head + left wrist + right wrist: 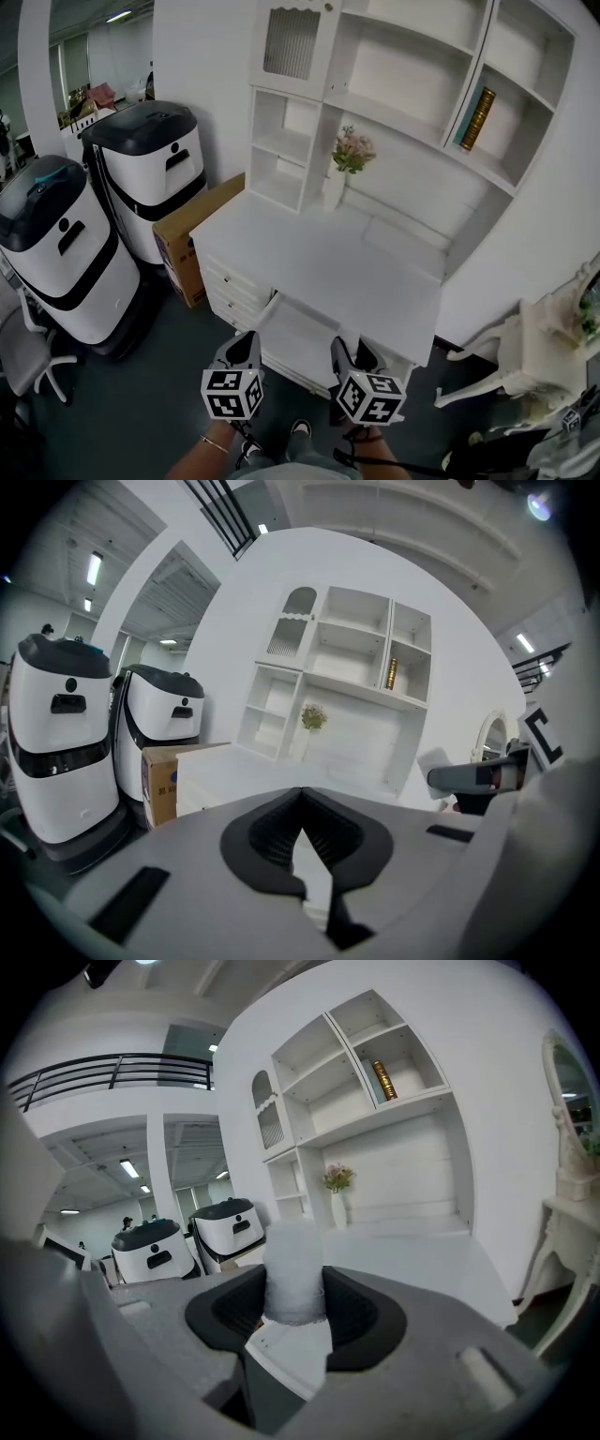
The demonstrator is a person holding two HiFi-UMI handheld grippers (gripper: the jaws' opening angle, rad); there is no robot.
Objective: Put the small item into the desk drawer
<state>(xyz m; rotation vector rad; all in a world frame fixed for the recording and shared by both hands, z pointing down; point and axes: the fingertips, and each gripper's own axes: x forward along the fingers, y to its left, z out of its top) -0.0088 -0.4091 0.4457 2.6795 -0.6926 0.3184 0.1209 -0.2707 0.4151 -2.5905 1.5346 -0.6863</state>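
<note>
While my right gripper point(295, 1307) clamps the white item point(294, 1258), my left gripper point(301, 803) is closed on nothing, drawer point(298, 339) open just ahead.

**Grey grippers with marker cubes**

The left gripper point(247, 337) and the right gripper point(352, 349) have the same smooth, light grey shell with shallow rectangular recesses. Their fingers point(270, 832) are lined with black ribbed pads set in a dark, rounded hollow. Each gripper carries a white cube point(232, 394) printed with black square markers. Dark cords point(247, 437) hang beneath the cubes. A thin bracelet point(215, 444) circles the left wrist.
</note>
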